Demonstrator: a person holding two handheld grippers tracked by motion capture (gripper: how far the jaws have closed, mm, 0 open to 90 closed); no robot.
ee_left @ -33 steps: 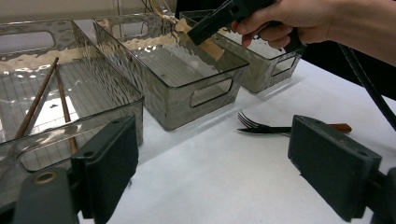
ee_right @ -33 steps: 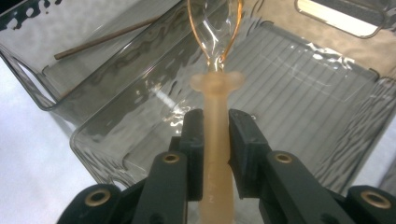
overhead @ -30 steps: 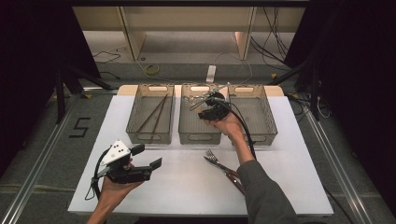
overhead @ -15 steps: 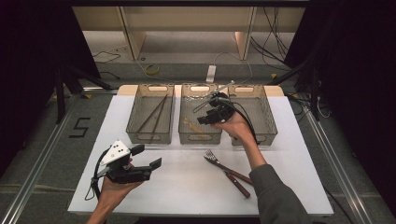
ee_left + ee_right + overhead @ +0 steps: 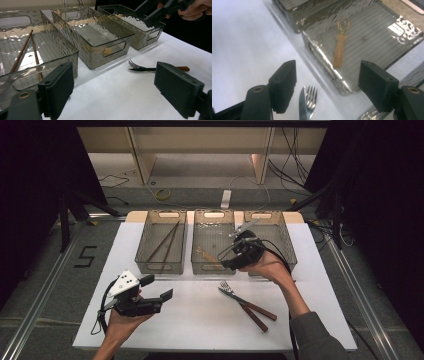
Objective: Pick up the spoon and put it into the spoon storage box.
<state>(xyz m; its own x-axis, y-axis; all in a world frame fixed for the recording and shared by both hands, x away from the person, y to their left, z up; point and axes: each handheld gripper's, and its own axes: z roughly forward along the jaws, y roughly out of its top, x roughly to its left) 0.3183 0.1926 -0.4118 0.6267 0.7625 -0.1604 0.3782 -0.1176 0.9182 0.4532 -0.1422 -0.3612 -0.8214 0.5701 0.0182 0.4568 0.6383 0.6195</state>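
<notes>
Three clear plastic bins stand in a row at the back of the white table (image 5: 200,325). The left bin (image 5: 146,251) holds two dark chopsticks (image 5: 165,245) (image 5: 22,52). In the middle bin (image 5: 216,222) lies a small wooden spoon (image 5: 205,254) (image 5: 340,48). A fork (image 5: 227,287) (image 5: 136,66) (image 5: 311,98) and a knife (image 5: 250,312) (image 5: 302,105), both wooden-handled, lie crossed in front of the bins. My right gripper (image 5: 229,261) (image 5: 329,85) hangs open over the middle bin's near right corner, nothing between its jaws. My left gripper (image 5: 159,287) (image 5: 117,87) is open at the near left, pointing toward the bins.
The right bin (image 5: 280,232) (image 5: 140,37) looks empty. In the left gripper view the right hand and its gripper (image 5: 160,10) hover over that bin's near end. Bare white table spreads between my hands. Dark floor and cables surround the table.
My right gripper has drawn back from above the bins toward the person and dropped lower, to the middle bin's near edge. The left gripper has stayed put.
</notes>
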